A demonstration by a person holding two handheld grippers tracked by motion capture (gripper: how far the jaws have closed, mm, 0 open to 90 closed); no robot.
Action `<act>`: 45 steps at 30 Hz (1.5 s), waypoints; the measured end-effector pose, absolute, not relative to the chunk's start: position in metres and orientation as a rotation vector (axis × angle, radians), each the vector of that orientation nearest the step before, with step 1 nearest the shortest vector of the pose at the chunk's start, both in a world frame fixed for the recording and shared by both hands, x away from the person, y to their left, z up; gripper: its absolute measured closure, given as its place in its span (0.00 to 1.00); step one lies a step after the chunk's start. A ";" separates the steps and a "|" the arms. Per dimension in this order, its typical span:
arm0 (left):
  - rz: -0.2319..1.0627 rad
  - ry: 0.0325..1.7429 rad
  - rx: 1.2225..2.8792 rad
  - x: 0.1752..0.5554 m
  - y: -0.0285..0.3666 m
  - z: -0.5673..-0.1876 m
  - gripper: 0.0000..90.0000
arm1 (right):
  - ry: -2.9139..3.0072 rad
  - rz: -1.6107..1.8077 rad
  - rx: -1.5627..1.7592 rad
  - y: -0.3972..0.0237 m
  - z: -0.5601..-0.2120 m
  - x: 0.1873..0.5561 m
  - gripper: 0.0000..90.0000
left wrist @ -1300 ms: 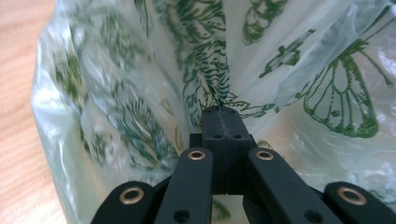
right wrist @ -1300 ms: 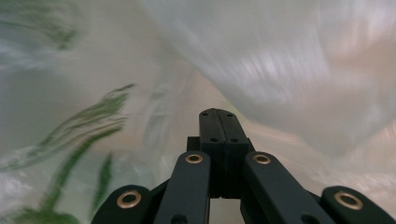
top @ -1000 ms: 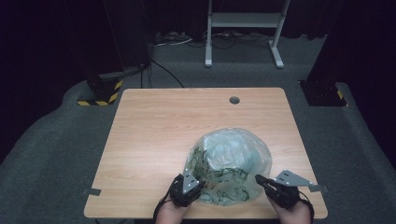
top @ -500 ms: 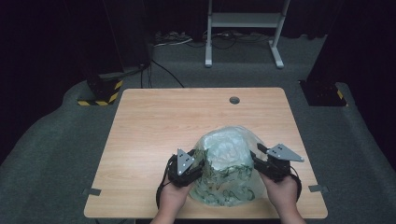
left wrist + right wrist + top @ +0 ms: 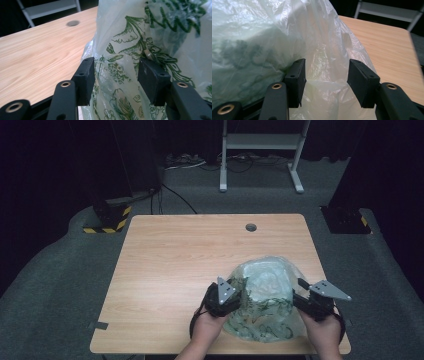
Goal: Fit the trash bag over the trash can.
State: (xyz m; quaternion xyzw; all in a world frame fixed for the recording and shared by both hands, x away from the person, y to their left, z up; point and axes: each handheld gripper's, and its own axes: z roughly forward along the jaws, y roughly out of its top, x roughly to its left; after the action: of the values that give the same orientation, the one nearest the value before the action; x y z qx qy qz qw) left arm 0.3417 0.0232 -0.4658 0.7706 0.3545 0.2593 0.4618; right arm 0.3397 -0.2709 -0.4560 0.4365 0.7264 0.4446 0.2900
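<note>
the plastic bag [image 5: 263, 302], clear with green leaf print, sits on the bench [image 5: 175, 265] near its front edge toward the front right corner, bunched taller and narrower than a second ago, when it lay spread wide and low. the left gripper [image 5: 231, 296] and the right gripper [image 5: 300, 292] have come in from the bag's outer edges to press against its two sides. both pairs of jaws have just been opening and now stand apart, with bag film bulging between them but not pinched.

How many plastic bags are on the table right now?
1. The plastic bag sits on the table near its front edge, right of center, between the two grippers.
</note>
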 end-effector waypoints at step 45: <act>0.532 1.243 2.044 0.302 0.223 -0.522 0.10 | 2.290 0.523 1.782 -0.325 -0.454 0.363 0.26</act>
State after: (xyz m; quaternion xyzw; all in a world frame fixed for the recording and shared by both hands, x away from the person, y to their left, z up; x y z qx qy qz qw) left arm 0.3022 0.2226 -0.5218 0.7847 0.4773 0.2044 0.3387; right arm 0.3631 -0.3247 -0.4543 0.6015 0.7731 0.1767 0.0962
